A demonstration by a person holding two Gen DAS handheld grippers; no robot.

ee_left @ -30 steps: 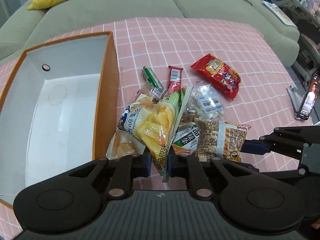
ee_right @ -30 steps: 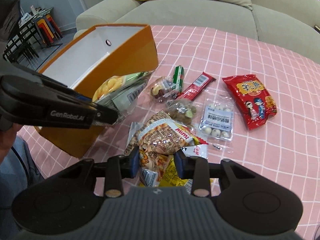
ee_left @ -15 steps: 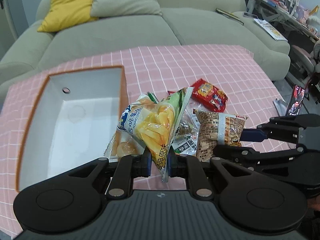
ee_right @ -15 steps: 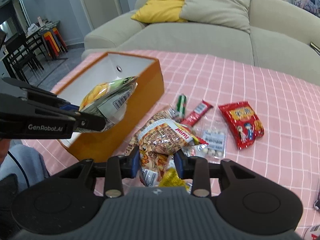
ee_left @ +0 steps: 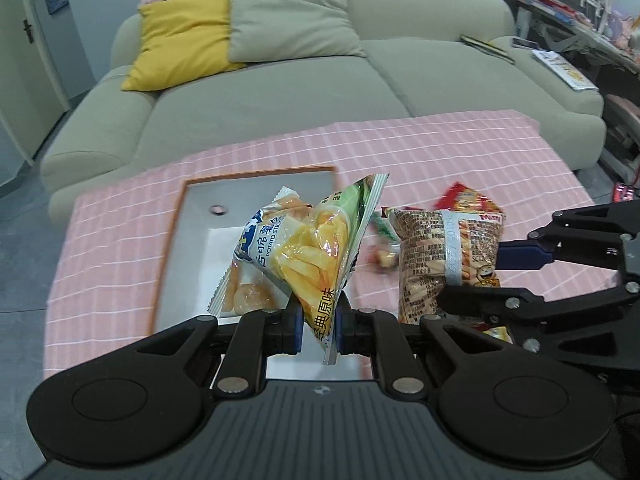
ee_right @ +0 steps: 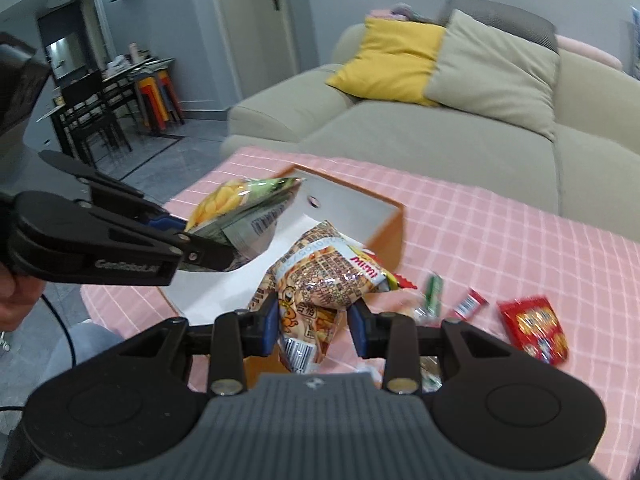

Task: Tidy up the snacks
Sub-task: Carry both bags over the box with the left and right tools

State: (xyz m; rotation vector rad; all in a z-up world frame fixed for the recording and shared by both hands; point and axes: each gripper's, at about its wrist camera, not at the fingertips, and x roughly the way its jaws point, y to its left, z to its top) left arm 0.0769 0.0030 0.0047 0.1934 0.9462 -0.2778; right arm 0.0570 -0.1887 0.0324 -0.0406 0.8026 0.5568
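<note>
The left tool [ee_left: 318, 330] is clamped on the flat seam of a glossy chip bag [ee_left: 308, 248], held up over the box [ee_left: 192, 216]. The right tool [ee_right: 313, 322] is pinched on a crinkly brown snack bag [ee_right: 324, 276], also up in the air, above the box's edge. Only in the right view are a red packet [ee_right: 536, 328], a small red bar [ee_right: 470, 302] and a green stick [ee_right: 432, 290] seen lying flat on the pink checked surface [ee_right: 520, 240]. The box's white inside and orange rim are shown best in the left view.
</note>
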